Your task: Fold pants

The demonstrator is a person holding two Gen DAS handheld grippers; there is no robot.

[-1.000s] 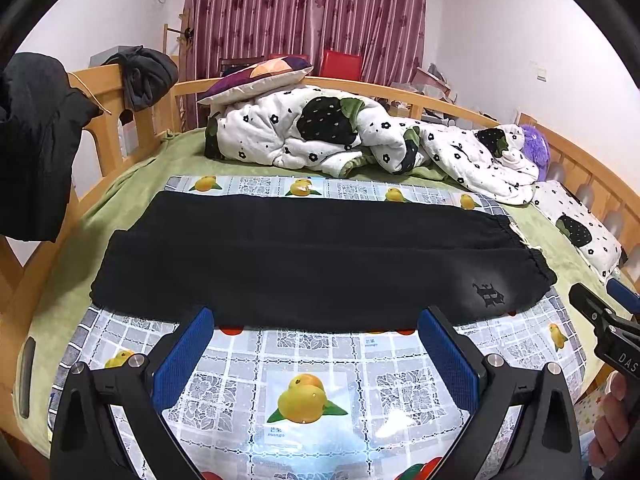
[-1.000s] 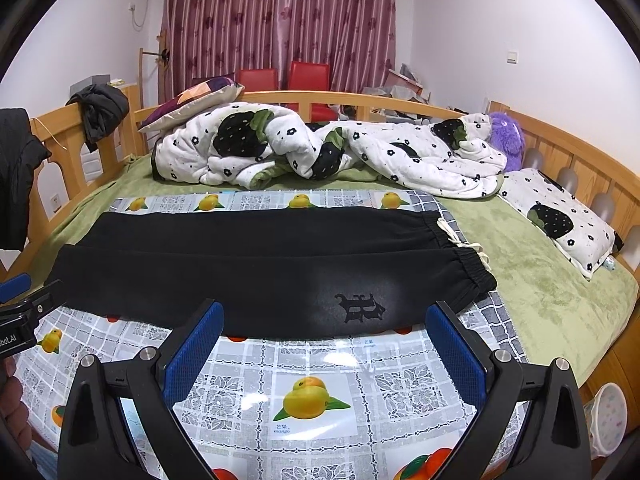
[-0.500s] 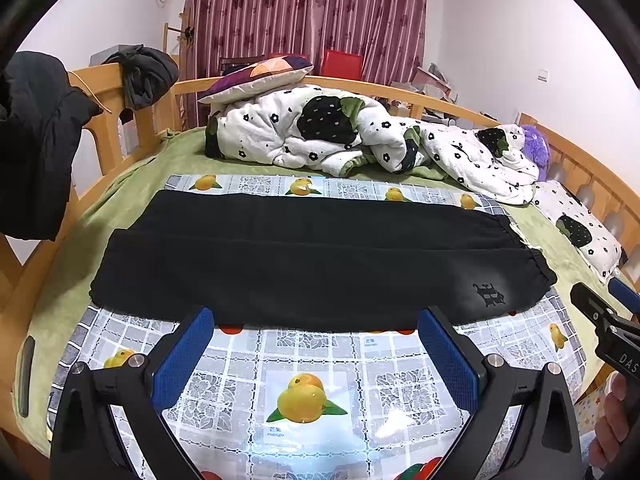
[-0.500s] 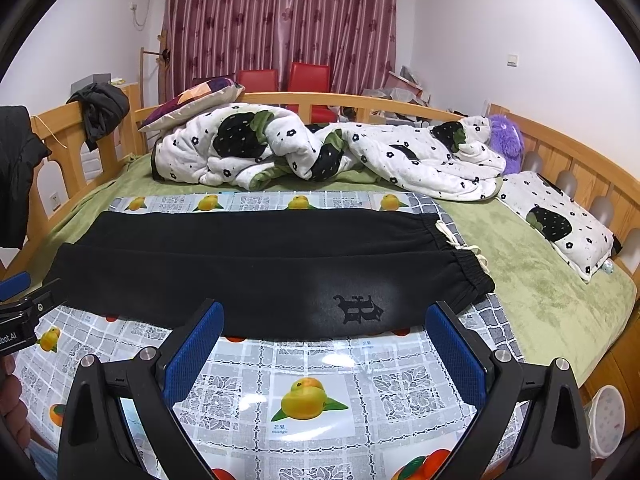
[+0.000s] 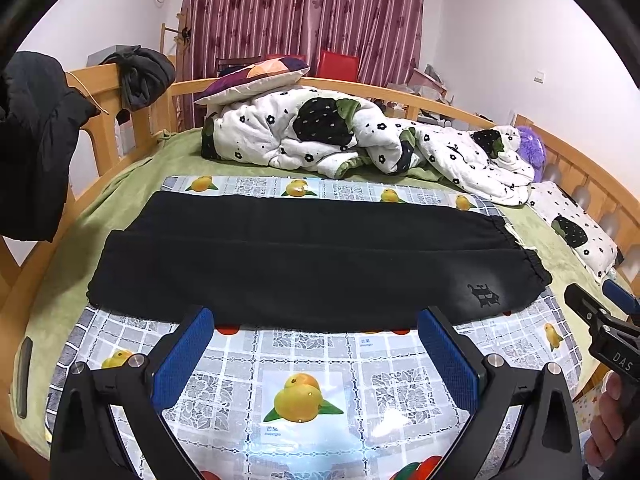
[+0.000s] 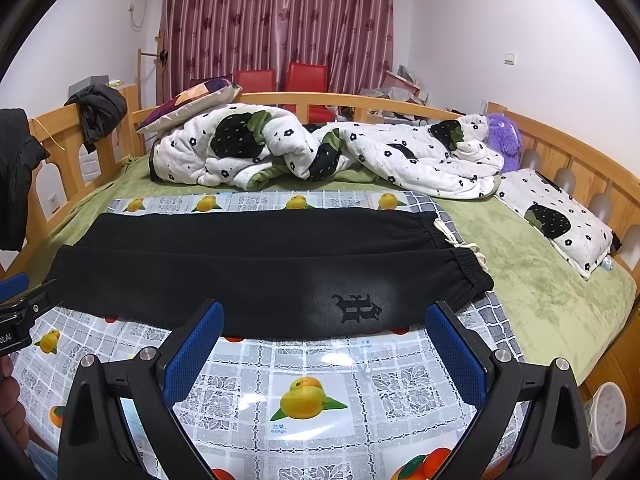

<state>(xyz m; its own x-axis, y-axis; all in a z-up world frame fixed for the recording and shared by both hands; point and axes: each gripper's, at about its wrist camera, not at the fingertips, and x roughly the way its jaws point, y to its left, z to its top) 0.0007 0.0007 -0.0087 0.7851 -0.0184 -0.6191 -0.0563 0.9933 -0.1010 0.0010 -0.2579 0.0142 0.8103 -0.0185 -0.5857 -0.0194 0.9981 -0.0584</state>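
The black pants [image 5: 304, 256] lie flat across a mango-print cloth [image 5: 360, 364] spread on the bed, legs laid one on the other so that a long crease runs their whole length. The elastic waistband [image 6: 464, 272] sits at the right end, with a pale drawstring [image 6: 460, 242] trailing off it onto the green bedsheet [image 6: 532, 280]; the leg ends lie at the left. A dark embroidered emblem [image 6: 357, 307] shows on the near panel, close to the waistband. The fabric looks smooth, with almost no wrinkles.

There is one pair of pants, one printed cloth, one rumpled white floral quilt [image 5: 360, 140] at the back of the bed, two pillows (a patchwork one [image 5: 256, 78] on top of the quilt, a white floral one [image 6: 556, 216] by the right rail), one purple plush toy [image 6: 504, 140] and two red chairs [image 6: 280, 76] behind the headboard. Dark garments [image 5: 140, 76] hang on the left rail.

Both tools hover above the near edge of the cloth, pointing at the pants without touching them. The left gripper [image 5: 316, 324] has its blue-padded fingers [image 5: 184, 356] spread wide and empty. The right gripper [image 6: 324, 316] is likewise spread wide with nothing between its pads [image 6: 456, 352], aimed near the emblem. A hand [image 5: 608, 428] grips the right tool's handle at the edge of the left view.
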